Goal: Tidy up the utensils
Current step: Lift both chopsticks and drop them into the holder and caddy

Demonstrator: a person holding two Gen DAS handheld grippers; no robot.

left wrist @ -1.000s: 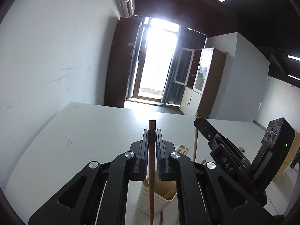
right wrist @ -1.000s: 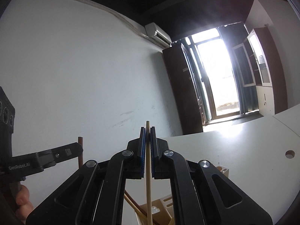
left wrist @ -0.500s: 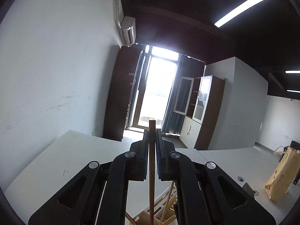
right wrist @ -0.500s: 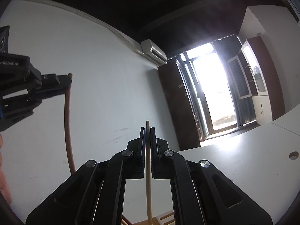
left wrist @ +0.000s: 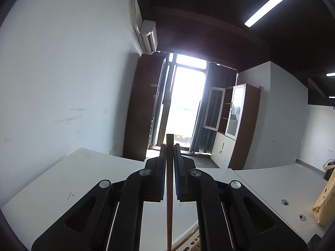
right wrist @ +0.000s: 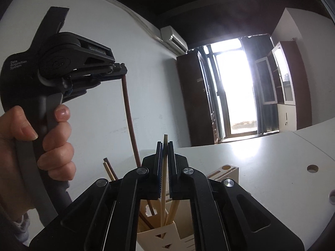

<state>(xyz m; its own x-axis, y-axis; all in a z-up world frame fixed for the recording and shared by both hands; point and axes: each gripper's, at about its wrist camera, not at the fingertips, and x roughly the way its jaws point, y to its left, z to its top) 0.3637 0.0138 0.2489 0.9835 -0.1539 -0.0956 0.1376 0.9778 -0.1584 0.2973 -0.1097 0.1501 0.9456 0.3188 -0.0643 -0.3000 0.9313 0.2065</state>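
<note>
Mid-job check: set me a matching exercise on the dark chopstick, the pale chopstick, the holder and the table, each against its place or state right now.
Things:
1. dark chopstick
2. pale chopstick
3. holder
4. table

Places or states:
A. stands on the table, with sticks in it
B. clamped in the left hand-held gripper, hanging down
C. clamped in the right hand-held gripper, lower end in the holder
D. white, with a round hole on the right

Pairs: 1-B, 2-C, 3-A, 4-D
</note>
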